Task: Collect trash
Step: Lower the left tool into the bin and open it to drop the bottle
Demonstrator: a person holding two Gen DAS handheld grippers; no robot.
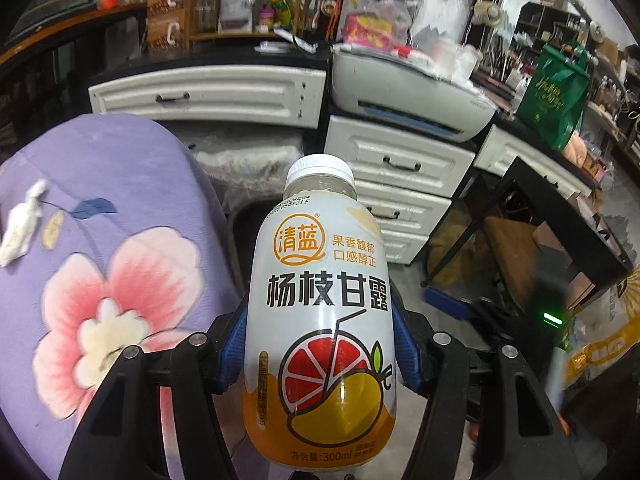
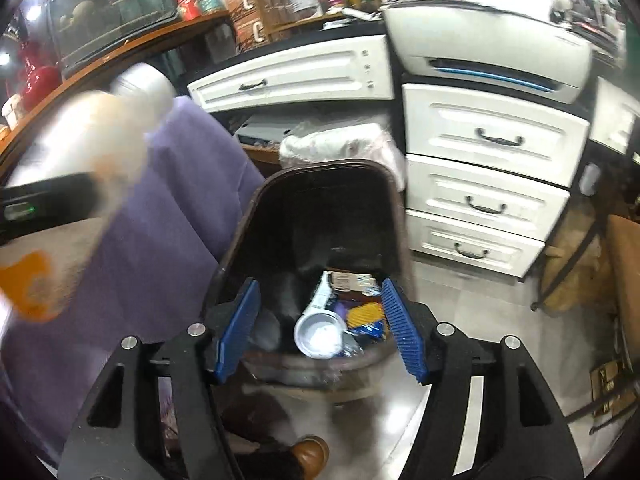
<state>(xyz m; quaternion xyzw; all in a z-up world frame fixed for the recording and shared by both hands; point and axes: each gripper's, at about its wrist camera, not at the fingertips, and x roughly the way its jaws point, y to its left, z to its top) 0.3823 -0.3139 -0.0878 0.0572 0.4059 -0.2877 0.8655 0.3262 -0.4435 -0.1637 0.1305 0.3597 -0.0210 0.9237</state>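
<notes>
My left gripper [image 1: 320,344] is shut on a white and orange drink bottle [image 1: 320,312] with a white cap, held upright in the air beside a purple floral bedspread [image 1: 100,260]. The same bottle shows blurred at the upper left of the right wrist view [image 2: 92,136]. A crumpled white tissue [image 1: 22,224] lies on the bedspread at the far left. My right gripper [image 2: 320,332] is open and empty, just above a dark brown bin [image 2: 320,208] with its lid raised. Wrappers and a white cup [image 2: 320,334] lie inside the bin.
White drawers [image 2: 480,184] stand behind the bin, with a white printer [image 2: 488,52] on top. A cluttered counter runs along the back. A black metal stand [image 1: 532,216] and a green bag [image 1: 556,92] are to the right. A brown shoe [image 2: 310,454] is on the floor below.
</notes>
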